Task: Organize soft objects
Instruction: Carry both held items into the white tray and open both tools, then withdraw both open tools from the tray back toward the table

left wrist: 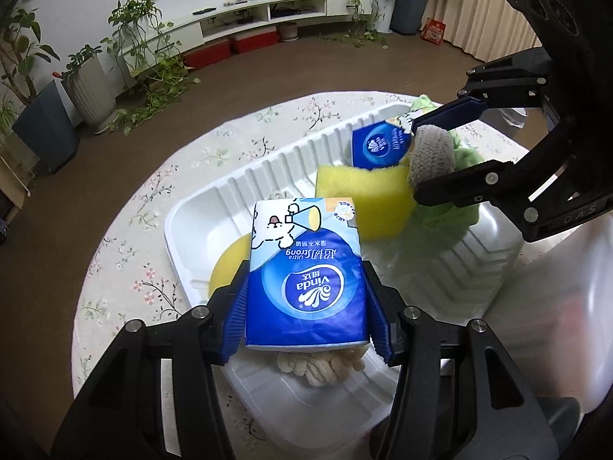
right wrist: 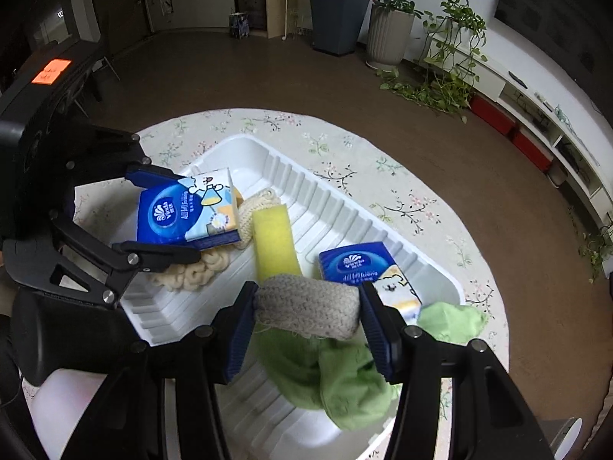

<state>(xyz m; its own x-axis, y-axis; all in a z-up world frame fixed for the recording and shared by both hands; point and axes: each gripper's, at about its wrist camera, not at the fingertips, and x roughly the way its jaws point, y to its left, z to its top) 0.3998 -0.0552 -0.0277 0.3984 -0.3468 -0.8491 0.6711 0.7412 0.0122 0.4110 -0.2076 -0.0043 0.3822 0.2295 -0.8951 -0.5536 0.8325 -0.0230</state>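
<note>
My left claw is clamped on a blue Vinda tissue pack, pads pressing both long sides, pack held above the white ribbed tray. Directly under that claw there's a cream knotted rope piece lying in the tray, and just ahead of it a round yellow sponge peeks out on the tray floor. My right claw is squeezing a grey knitted pad between its pads, over the near end of the tray. Right below this claw a green cloth is bunched up, draped partly over the tray rim. Just ahead of the right claw stands a yellow rectangular sponge, tilted, and to its right a second tissue pack leans inside the tray against the ribbed wall. From the right wrist view the left claw sits further off to the left with its pack, over the rope piece. The tray sits on a round worktop with a floral cloth. Behind the worktop: brown floor, potted plants, low white TV cabinet.
</note>
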